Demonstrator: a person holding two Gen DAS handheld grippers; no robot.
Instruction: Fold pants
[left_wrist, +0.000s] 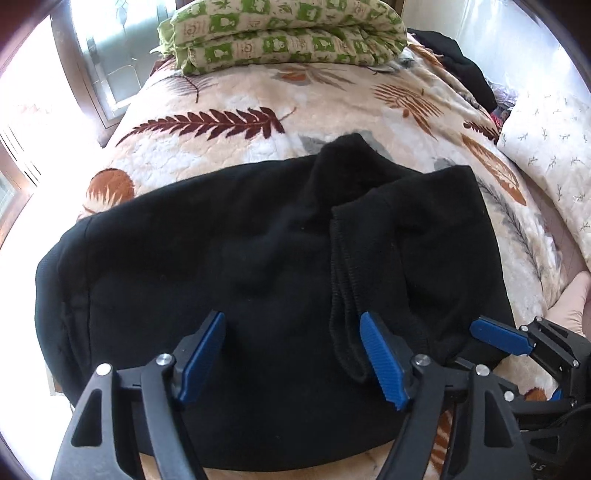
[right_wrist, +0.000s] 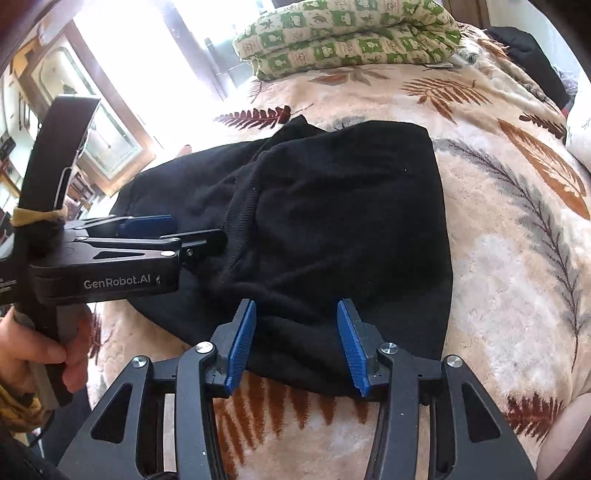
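Black pants (left_wrist: 221, 258) lie folded in a wide bundle on the leaf-print blanket (left_wrist: 229, 92), with a ribbed cuff edge (left_wrist: 343, 295) on top near the front. My left gripper (left_wrist: 291, 325) hovers over the near part of the pants, open, its blue pads (left_wrist: 203, 354) wide apart with nothing pinched. In the right wrist view the pants (right_wrist: 332, 221) fill the middle. My right gripper (right_wrist: 295, 310) stands open over their near edge, cloth below the pads but not pressed. The left gripper (right_wrist: 184, 230) comes in from the left, held by a hand (right_wrist: 44, 347).
A folded green-and-cream quilt (left_wrist: 284, 33) lies at the back of the bed. A white pillow (left_wrist: 546, 155) sits at the right, dark clothing (left_wrist: 461, 70) behind it. Bright windows (left_wrist: 103, 55) run along the left side of the bed.
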